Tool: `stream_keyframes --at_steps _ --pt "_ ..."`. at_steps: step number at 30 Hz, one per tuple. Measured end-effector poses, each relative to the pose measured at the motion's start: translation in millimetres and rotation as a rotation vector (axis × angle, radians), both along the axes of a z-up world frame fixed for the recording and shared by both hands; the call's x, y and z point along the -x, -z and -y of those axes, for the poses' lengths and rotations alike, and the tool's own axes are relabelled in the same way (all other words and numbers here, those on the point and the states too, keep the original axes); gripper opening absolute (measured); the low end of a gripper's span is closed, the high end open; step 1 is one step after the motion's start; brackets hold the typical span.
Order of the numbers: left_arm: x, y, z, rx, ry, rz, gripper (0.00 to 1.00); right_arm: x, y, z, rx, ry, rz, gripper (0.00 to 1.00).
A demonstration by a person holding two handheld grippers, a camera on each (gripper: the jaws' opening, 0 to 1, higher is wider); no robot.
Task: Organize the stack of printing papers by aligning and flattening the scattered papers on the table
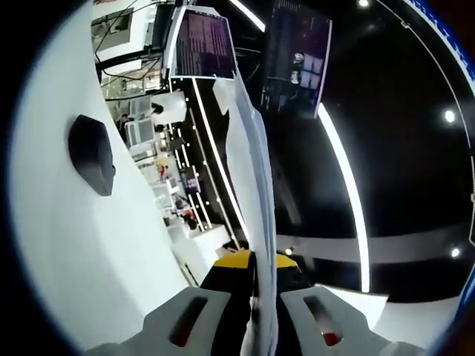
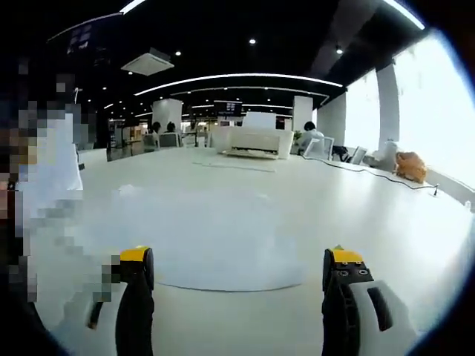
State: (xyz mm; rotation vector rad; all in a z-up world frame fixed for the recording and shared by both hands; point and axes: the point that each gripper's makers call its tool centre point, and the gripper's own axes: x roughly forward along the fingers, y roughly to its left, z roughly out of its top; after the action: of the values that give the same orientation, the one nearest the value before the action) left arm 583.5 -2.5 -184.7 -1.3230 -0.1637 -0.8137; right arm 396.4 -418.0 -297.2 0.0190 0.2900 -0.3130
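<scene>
In the left gripper view a thin stack of white printing papers [image 1: 249,170] stands edge-on, running up from between the jaws to the middle of the picture. My left gripper [image 1: 261,261] is shut on its lower edge, yellow tips on either side. This view is rolled, so the white table [image 1: 89,252] runs up the left side. In the right gripper view my right gripper [image 2: 240,256] is open, nothing between its yellow-tipped fingers [image 2: 137,256]. Just ahead of it a white sheet [image 2: 223,237] lies flat on the table [image 2: 312,200], its near edge curving between the jaws.
A dark oval object [image 1: 93,154] sits on the white surface at the left. Two screens [image 1: 204,44] hang beyond the papers. A person's white sleeve [image 2: 52,170] is at the left of the table. A white box-like machine [image 2: 256,141] and cables [image 2: 371,172] lie farther back.
</scene>
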Motion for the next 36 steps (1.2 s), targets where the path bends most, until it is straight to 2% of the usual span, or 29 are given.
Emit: stream_keyframes --at_steps 5,11,18,25,36 --pt "0.9 0.7 -1.7 -0.009 -0.012 0.001 0.06 5.5 1.5 1.8 -0.043 0.005 -0.002 0.9" --pt "1.1 1.2 -2.9 -0.006 -0.016 -0.003 0.06 11.5 1.0 4.8 -0.057 0.017 0.006 0.89" --pt "2.4 -0.8 1.4 -0.027 -0.016 -0.001 0.06 9.2 8.5 -0.5 0.001 0.004 -0.052 0.88" --pt "3.3 -1.2 1.3 -0.031 -0.02 0.004 0.06 7.9 6.9 -0.9 -0.017 -0.005 -0.037 0.88" --pt "2.0 -1.2 1.5 -0.029 -0.018 0.007 0.06 1.3 14.4 -6.9 -0.012 -0.019 -0.075 0.9"
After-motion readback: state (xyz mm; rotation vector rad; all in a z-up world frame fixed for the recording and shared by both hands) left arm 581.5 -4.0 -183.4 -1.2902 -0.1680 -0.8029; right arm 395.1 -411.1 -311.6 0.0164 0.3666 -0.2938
